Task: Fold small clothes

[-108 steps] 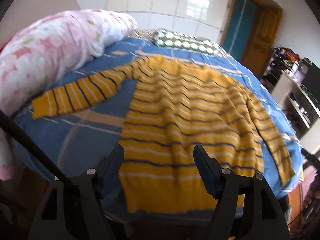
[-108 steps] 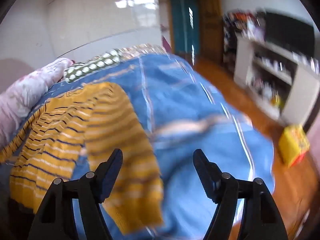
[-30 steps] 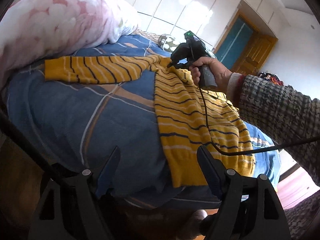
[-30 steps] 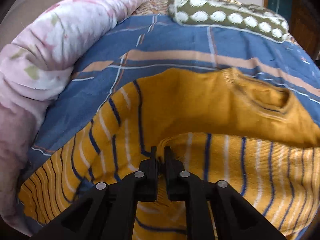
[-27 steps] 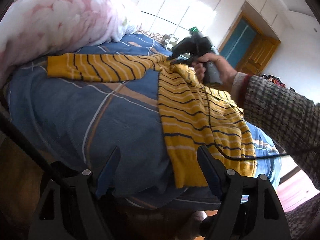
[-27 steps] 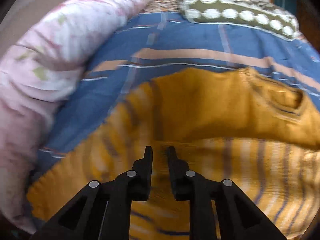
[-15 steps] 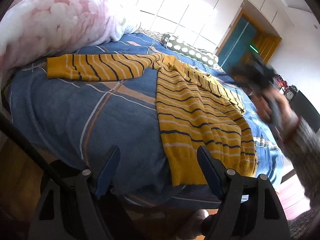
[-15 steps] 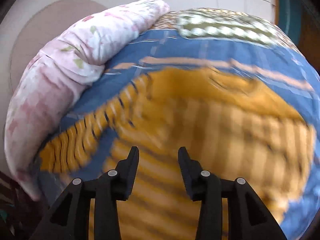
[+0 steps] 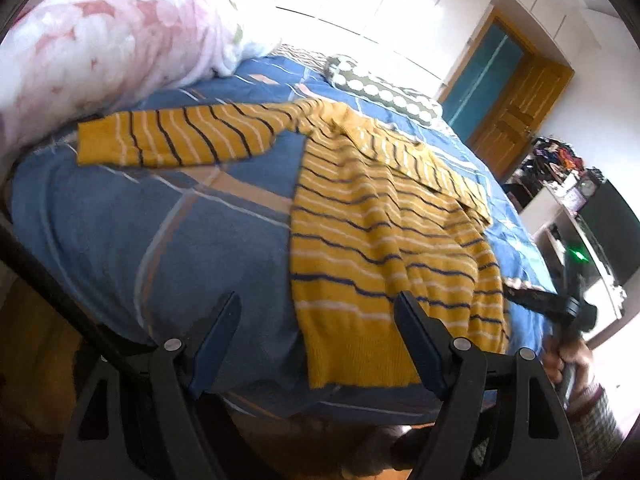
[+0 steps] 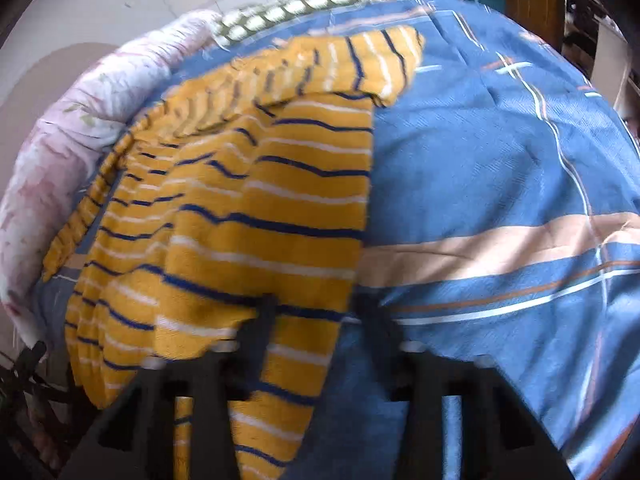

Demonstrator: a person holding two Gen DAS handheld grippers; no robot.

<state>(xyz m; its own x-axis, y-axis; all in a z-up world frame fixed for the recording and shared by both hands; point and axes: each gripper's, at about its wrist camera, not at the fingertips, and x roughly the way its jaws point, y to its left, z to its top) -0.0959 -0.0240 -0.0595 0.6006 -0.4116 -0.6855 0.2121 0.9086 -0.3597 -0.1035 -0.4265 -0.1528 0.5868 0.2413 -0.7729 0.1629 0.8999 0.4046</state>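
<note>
The left claw and right claw are both spread wide and hold nothing — the soft, floppy sweater lies on the bed, so I'd pinch its hem corner.

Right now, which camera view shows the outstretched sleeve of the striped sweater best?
The left wrist view: the outstretched sleeve lies flat and whole on the blue bedspread. The right wrist view shows it only blurred, at the sweater's far edge.
</note>
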